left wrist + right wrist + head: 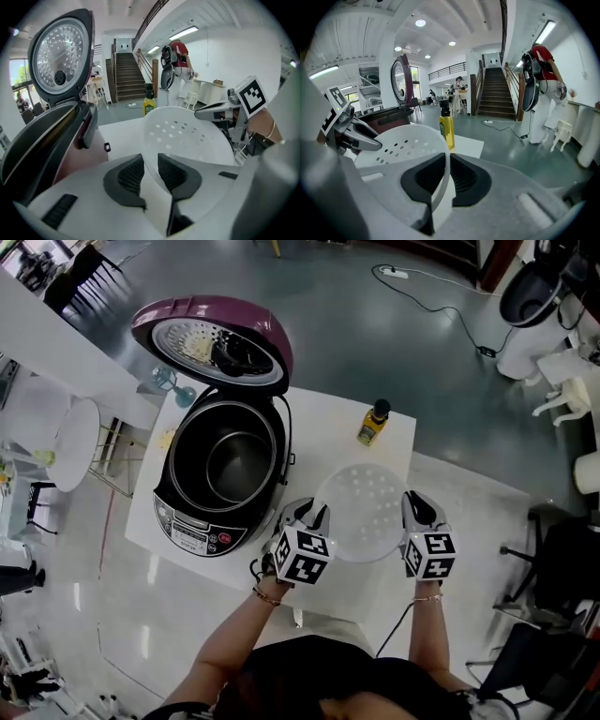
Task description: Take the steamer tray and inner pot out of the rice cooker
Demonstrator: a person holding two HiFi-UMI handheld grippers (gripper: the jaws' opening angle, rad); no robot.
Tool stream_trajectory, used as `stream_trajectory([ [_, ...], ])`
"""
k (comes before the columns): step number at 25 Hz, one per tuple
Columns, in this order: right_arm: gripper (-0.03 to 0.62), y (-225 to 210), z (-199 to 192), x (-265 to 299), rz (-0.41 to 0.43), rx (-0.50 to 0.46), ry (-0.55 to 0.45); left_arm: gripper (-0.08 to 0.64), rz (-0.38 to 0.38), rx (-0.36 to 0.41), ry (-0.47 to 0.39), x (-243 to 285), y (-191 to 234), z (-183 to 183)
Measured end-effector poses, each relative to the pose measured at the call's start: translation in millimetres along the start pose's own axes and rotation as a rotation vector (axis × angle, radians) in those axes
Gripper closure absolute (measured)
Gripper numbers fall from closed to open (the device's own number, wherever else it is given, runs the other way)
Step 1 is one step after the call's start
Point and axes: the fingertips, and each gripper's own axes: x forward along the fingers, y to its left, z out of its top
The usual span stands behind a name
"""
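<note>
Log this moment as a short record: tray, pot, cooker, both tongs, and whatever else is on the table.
steamer tray: out of the cooker, held over the table to the cooker's right; contact with the table unclear
inner pot: inside the rice cooker, not yet taken out
lid: open, tilted back
left tongs: shut on the tray's left rim
right tongs: shut on the tray's right rim
also on table: yellow bottle, beyond the tray, apart from it
</note>
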Motion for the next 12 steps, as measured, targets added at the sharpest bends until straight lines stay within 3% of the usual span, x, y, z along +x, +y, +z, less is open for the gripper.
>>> stream_trajectory([
  [12, 0.552, -20.0, -22.8, 55.5, 0.027, -0.012, 0.082, 0.468, 0.010, -0.077, 0.090, 58.5, 13.1, -15.3],
])
